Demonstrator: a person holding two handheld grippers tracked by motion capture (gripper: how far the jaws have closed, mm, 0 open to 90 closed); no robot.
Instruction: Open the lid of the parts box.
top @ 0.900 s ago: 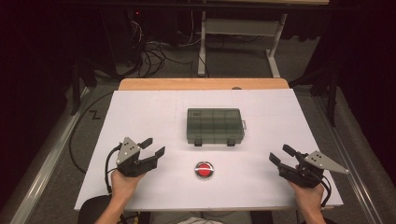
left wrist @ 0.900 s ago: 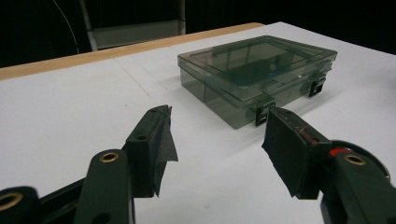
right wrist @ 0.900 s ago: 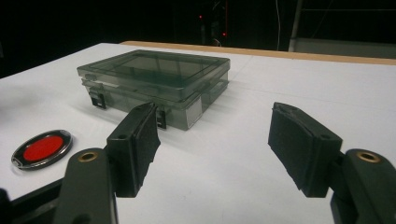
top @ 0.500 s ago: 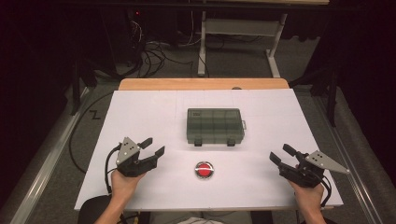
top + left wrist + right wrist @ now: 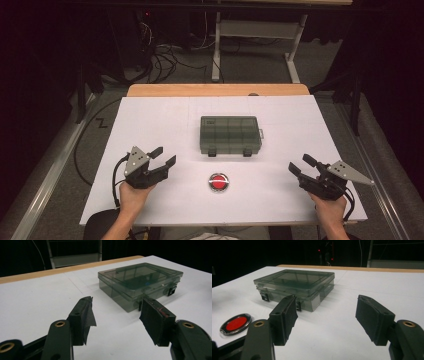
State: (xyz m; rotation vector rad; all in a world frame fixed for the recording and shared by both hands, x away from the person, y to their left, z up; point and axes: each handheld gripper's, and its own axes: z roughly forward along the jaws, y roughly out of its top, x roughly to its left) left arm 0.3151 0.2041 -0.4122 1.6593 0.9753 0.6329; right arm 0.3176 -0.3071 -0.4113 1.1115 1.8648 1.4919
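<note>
With both the left gripper (image 5: 162, 159) and right gripper (image 5: 299, 167) spread wide (holding nothing), the latched box (image 5: 230, 134) ahead between them could skid if nudged from one side.

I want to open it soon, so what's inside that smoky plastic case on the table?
Through the closed tinted lid of the case, divider walls forming compartments show. The dark plastic hides whether they hold anything.

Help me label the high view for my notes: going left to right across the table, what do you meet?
Left gripper → red round disc → closed grey compartment box → right gripper.
</note>
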